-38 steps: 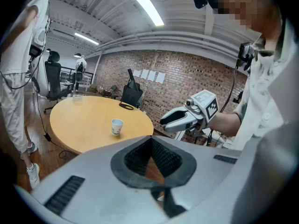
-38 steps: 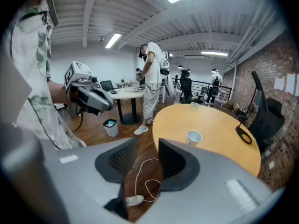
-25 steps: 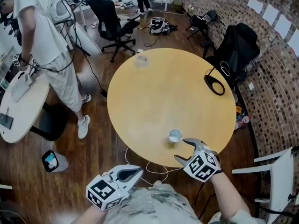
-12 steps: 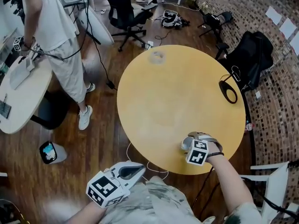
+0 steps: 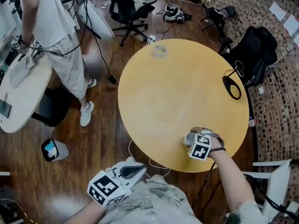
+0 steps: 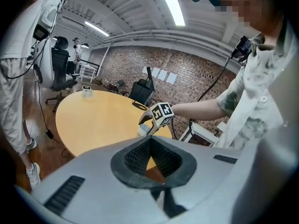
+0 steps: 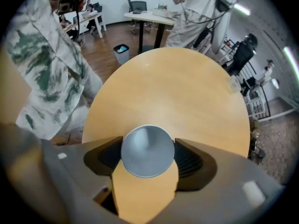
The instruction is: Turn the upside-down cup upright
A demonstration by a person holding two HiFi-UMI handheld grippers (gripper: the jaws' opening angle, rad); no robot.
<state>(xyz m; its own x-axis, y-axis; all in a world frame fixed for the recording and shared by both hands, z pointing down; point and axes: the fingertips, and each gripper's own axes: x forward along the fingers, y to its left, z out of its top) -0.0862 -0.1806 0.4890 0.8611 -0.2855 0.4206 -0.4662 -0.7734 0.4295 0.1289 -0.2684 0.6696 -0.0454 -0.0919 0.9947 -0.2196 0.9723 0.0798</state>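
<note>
Grey and round, the cup stands mouth-down on the yellow table, close to the edge nearest me. My right gripper points straight down over it. Its jaws are closing with the cup between them, and the dark pads already look to be touching the wall on both sides. My left gripper hangs off the table by my waist, its tips together on nothing.

The trouble I expect is in the lift and the roll. I am taking the cup from above, near its closed end, so if the wall tapers the pads may ride up and let it slide out as I turn my wrist. It looks light and thin, so too hard a squeeze could dent it or pop it sideways. With the edge this near, a slipped cup would likely roll to the floor. Setting it down tilted could tip it over.
</note>
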